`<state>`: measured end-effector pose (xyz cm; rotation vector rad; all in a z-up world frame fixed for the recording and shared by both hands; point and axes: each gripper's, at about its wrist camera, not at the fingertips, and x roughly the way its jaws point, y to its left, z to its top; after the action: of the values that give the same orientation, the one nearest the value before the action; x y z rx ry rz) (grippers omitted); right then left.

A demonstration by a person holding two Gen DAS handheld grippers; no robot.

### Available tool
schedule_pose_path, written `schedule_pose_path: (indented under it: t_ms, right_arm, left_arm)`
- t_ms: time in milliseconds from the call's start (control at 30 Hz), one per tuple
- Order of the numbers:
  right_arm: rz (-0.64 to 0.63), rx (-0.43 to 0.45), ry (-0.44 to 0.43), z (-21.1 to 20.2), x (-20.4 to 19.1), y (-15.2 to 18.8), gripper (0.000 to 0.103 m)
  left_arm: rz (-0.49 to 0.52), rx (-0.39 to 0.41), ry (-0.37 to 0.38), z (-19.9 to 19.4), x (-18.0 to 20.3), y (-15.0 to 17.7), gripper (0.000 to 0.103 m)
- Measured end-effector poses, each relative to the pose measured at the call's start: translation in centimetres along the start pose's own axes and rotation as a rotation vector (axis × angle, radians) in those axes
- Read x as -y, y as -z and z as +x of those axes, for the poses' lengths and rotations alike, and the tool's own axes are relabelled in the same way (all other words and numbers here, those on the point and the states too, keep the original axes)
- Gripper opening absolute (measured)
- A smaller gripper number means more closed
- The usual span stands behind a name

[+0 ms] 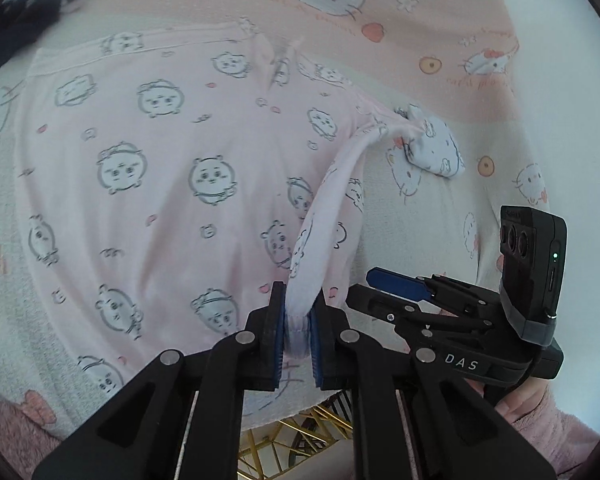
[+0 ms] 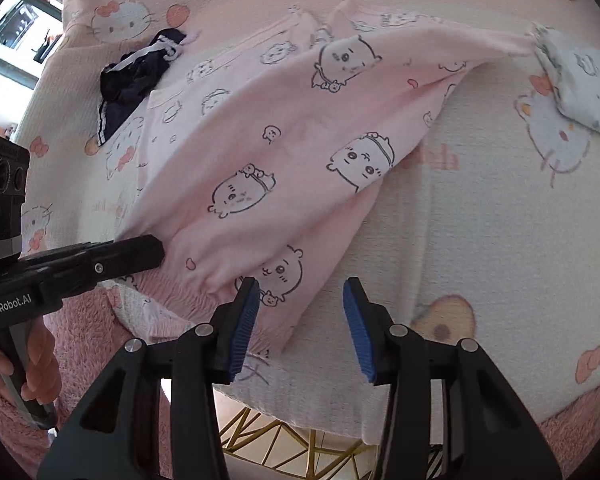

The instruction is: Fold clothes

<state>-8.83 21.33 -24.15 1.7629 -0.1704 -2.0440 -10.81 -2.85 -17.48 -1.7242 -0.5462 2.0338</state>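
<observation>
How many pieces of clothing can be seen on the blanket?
3. The pink pajama piece lies in the middle, its cuff in the left tool. A dark garment sits crumpled at its far corner. A small white folded piece lies at the other side. More may be hidden.

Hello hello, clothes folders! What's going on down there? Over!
Left gripper shut on pink pajama cuff. Right gripper open, empty, beside pink pajamas. Navy garment and small folded cloth nearby, not blocking.
</observation>
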Motion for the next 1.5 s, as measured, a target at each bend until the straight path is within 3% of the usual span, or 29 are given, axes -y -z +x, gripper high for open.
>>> schedule_pose_path:
  t_ms: [200,333,433,567,900,1033,1167,1267,1333,1500]
  right_arm:
    - [-0.069,-0.077,-0.018,3.6,-4.1,-0.9,0.045]
    - [-0.108,-0.109,-0.011,4.8,-5.7,-0.5,0.045]
    - [-0.116,-0.112,-0.021,5.0,-6.1,-0.3,0.045]
    - [-0.139,-0.125,-0.008,5.6,-6.8,-0.2,0.045]
    - [-0.188,-0.166,0.024,6.5,-4.6,0.7,0.045]
    - [-0.199,-0.152,0.15,5.8,-3.2,0.9,0.049]
    - [-0.187,-0.089,0.103,4.1,-3.3,1.1,0.049]
    - [-0.217,-0.062,0.081,3.8,-4.6,1.2,0.05]
    - [-0.251,-0.112,0.123,5.4,-5.1,1.7,0.05]
    - [-0.191,-0.124,0.098,5.5,-3.9,2.0,0.051]
  left_arm:
    - [-0.126,0.029,-0.024,-1.8,-4.6,2.4,0.011]
    - [-0.142,0.044,-0.061,-2.3,-4.9,3.7,0.011]
    - [-0.14,0.069,-0.139,-2.7,-4.5,4.6,0.011]
    - [-0.178,0.066,-0.159,-0.7,-4.1,4.5,0.011]
    - [-0.229,-0.058,-0.211,3.9,-6.6,6.0,0.011]
    - [-0.256,-0.053,-0.202,3.6,-6.9,6.1,0.011]
    - [-0.256,-0.072,-0.231,4.1,-7.0,6.3,0.011]
    - [-0.236,-0.092,-0.261,4.4,-6.7,6.0,0.022]
    - [-0.233,-0.11,-0.297,4.4,-7.0,5.7,0.043]
    - [-0.199,-0.063,-0.298,2.5,-6.3,5.2,0.044]
